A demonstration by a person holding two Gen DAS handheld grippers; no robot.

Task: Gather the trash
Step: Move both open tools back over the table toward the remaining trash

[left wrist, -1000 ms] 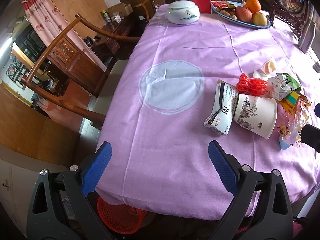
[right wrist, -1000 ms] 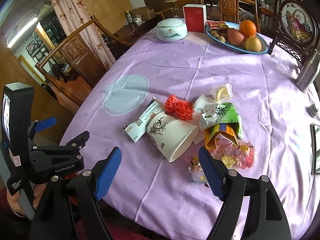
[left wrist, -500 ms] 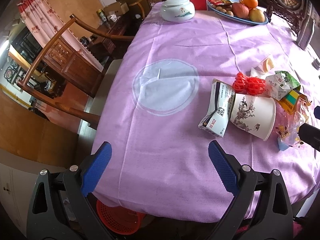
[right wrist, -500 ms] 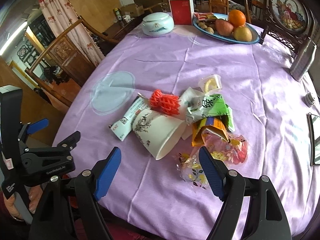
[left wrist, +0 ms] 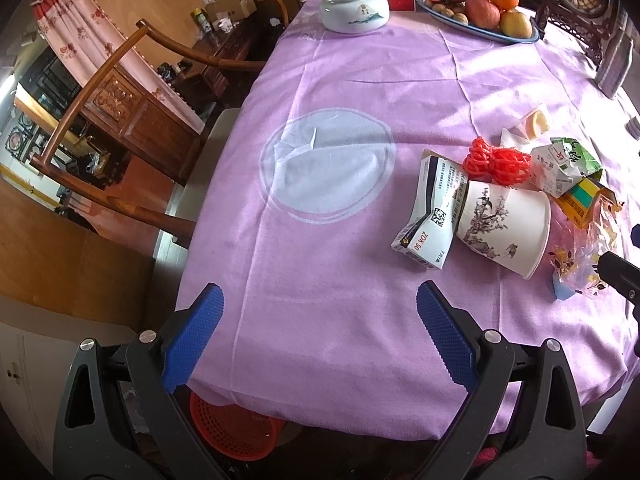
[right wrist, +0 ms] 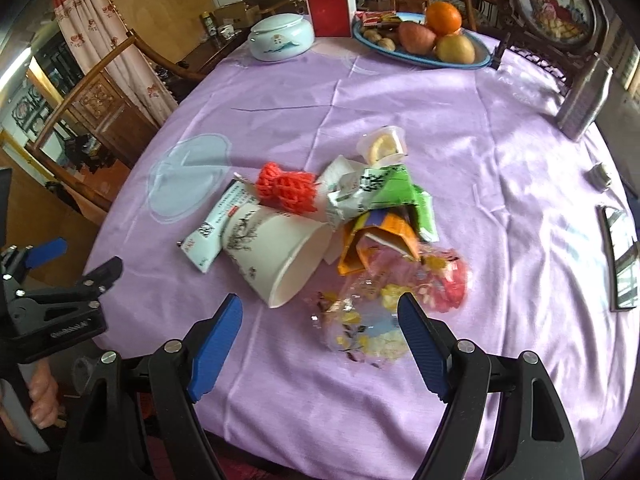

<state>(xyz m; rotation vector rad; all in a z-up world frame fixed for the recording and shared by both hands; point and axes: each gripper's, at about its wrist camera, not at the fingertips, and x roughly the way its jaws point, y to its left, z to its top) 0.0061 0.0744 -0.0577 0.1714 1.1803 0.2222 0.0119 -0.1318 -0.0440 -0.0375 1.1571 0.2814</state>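
A pile of trash lies on the purple tablecloth [right wrist: 500, 184]: a tipped paper cup [right wrist: 276, 254] [left wrist: 504, 232], a flattened white carton [left wrist: 432, 208], red foam netting [right wrist: 286, 188], a green-white carton [right wrist: 380, 192], an orange box [right wrist: 376, 240], a clear candy wrapper bag [right wrist: 384, 304] and a small plastic cup [right wrist: 384, 146]. My right gripper [right wrist: 320, 344] is open and empty, just in front of the wrapper bag and the paper cup. My left gripper [left wrist: 320, 336] is open and empty over the table's near edge, left of the pile.
A red basket [left wrist: 236, 428] sits on the floor under the table's near edge. At the far side stand a white lidded bowl [right wrist: 280, 36], a red box [right wrist: 330, 8] and a fruit plate [right wrist: 424, 40]. A wooden chair [left wrist: 120, 128] stands to the left.
Both grippers have moved forward toward the table. The trash pile now sits closer to the right gripper's open fingers. Nothing has been grasped.
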